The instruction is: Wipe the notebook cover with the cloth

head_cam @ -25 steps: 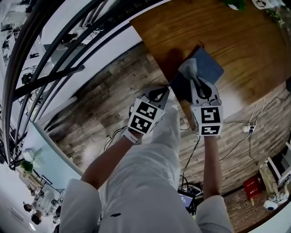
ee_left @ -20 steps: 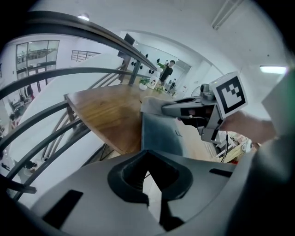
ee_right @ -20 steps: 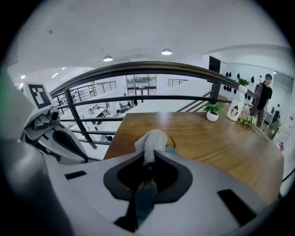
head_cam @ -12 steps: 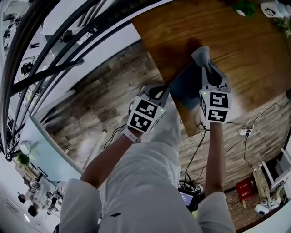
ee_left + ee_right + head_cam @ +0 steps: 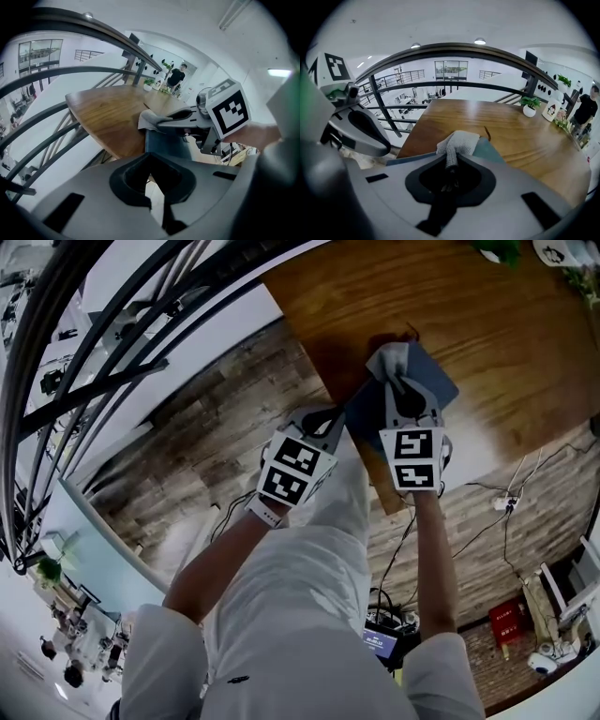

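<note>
Blue notebook [image 5: 437, 381] lying near the corner of a wooden table [image 5: 497, 324], seen from above the person's own arms. The right gripper [image 5: 397, 385] is directly over it, jaws clamped on a bunched grey cloth [image 5: 389, 360]. The cloth pokes out past the jaw tips and rests on the far part of the cover.

In the right gripper view, the cloth [image 5: 457, 139] sits pinched just ahead of the gripper, with the teal-blue cover [image 5: 490, 150] showing to its right and below.

The notebook lies skewed to the table edge. Its long axis appears to run from far-right to near-left, with one corner pointing away from the person. The right gripper's line crosses that axis at a slant.

The left gripper [image 5: 330, 425] hangs off the table, just beside the notebook's near-left end, with its jaws together and nothing between them. The notebook [image 5: 164, 143] lies ahead and slightly right of it.

The right hand is plainly the nearer one. A wipe would likely call for drawing the cloth back along the long axis, toward the person.
</note>
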`<control>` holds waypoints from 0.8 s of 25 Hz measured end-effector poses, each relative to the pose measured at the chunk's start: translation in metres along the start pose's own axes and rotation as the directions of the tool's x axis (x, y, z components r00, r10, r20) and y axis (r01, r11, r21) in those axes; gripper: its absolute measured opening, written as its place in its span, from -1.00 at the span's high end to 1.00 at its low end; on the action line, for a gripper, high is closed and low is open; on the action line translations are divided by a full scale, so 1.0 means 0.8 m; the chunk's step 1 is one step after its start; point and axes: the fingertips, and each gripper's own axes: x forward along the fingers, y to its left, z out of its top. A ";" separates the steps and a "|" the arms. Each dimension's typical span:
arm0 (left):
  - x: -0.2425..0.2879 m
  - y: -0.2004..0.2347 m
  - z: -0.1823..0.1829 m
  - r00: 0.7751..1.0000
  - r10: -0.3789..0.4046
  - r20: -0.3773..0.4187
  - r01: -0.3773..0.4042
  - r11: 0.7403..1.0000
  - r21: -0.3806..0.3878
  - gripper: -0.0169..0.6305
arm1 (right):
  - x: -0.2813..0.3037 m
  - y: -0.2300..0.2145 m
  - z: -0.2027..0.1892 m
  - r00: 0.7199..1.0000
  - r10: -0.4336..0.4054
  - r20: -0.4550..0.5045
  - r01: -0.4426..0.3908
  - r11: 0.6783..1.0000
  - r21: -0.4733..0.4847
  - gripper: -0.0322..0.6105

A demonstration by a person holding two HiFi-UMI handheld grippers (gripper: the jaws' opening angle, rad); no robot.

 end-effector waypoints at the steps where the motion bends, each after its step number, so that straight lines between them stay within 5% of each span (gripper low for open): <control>1: 0.000 0.000 -0.001 1.000 -0.001 0.000 0.001 1.000 0.002 0.89 | -0.001 0.005 -0.002 1.000 0.010 -0.001 -0.010 1.000 0.001 0.79; 20: -0.035 0.015 -0.022 1.000 -0.001 0.017 0.001 1.000 0.003 0.89 | -0.023 0.107 -0.028 0.992 0.123 -0.040 -0.122 0.992 0.015 0.79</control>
